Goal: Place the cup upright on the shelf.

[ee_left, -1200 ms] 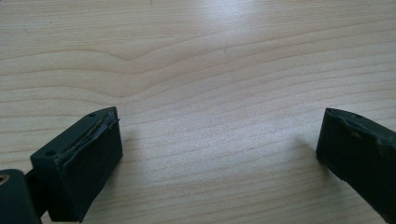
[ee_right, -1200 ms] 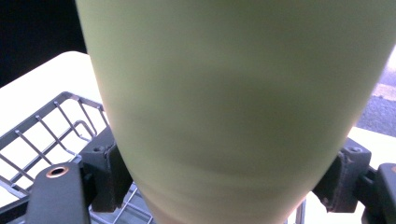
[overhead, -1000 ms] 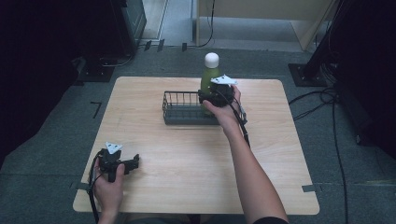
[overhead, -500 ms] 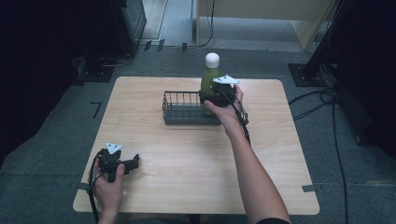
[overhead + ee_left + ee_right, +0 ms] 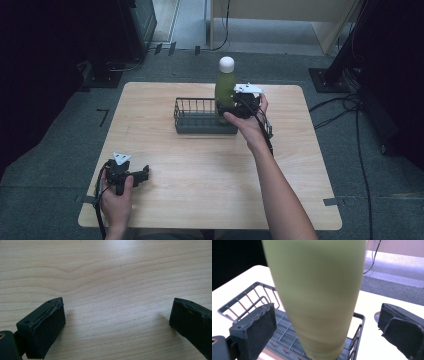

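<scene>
Green bottle with white cap (image 5: pixel 225 85) upright in dark wire basket (image 5: pixel 197 117); right hand-held gripper (image 5: pixel 239 106) jaws just opened, spread clear of it. We back straight off, no nudging. Left hand-held gripper (image 5: pixel 142 173) spread, idle on counter (image 5: pixel 210 170).

Lab or studio: lone wooden table (image 5: pixel 210 195), grey carpet (image 5: pixel 50 200), floor cables (image 5: pixel 360 150), stand bases (image 5: pixel 327 80).

Your right gripper view: green bottle (image 5: pixel 317 297) cut off at twelve o'clock, cap unseen; blurred throughout; its base in the wire basket (image 5: pixel 242 305) cut off at six o'clock.
</scene>
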The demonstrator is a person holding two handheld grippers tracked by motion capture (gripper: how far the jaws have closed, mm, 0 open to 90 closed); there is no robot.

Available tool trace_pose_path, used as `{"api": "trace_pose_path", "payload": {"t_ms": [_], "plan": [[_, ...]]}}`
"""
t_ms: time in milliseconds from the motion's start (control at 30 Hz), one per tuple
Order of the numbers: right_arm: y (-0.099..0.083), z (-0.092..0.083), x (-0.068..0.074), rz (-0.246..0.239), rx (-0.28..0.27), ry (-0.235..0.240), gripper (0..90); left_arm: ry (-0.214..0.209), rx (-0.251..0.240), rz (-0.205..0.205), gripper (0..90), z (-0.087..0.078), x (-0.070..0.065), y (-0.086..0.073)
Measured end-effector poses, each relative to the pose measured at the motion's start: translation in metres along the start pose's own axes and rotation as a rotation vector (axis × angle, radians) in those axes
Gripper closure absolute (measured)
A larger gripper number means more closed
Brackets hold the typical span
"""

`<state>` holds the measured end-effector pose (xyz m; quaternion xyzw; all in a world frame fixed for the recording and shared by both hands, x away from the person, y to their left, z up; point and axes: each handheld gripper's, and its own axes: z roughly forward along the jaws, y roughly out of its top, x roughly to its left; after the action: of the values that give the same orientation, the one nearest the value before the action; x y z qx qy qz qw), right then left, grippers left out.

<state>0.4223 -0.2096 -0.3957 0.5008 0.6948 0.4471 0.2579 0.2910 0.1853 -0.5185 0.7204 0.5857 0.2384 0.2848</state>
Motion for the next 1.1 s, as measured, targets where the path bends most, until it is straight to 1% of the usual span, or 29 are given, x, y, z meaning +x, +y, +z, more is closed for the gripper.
{"api": "trace_pose_path", "payload": {"t_ms": [67,233,367,467,533,733,900,1100], "plan": [[-0.002,-0.006,-0.001,0.008,0.001,0.008,0.1,0.000,0.000,0.000,0.9,0.000,0.000,0.000],[-0.010,-0.020,-0.003,0.007,-0.007,0.024,0.0,0.000,0.001,0.000,0.9,0.000,0.000,0.000],[-0.021,-0.030,-0.005,0.014,-0.002,0.025,0.0,0.000,0.000,0.000,0.9,0.000,0.000,0.000],[-0.032,-0.036,-0.008,0.015,0.014,0.015,0.0,0.000,0.000,0.000,0.9,0.000,0.000,0.000],[-0.038,-0.039,-0.010,0.025,0.027,0.009,0.0,0.000,0.001,0.000,0.9,0.000,0.000,0.000],[-0.060,-0.052,-0.023,0.048,0.039,-0.002,0.0,0.000,0.000,0.001,0.9,0.000,0.000,0.000],[-0.082,-0.061,-0.033,0.050,0.062,-0.032,0.0,0.000,-0.001,0.001,0.9,0.000,0.000,0.000],[-0.108,-0.075,-0.051,0.083,0.079,-0.067,0.0,0.000,0.001,0.003,0.9,0.000,0.000,0.000]]}}
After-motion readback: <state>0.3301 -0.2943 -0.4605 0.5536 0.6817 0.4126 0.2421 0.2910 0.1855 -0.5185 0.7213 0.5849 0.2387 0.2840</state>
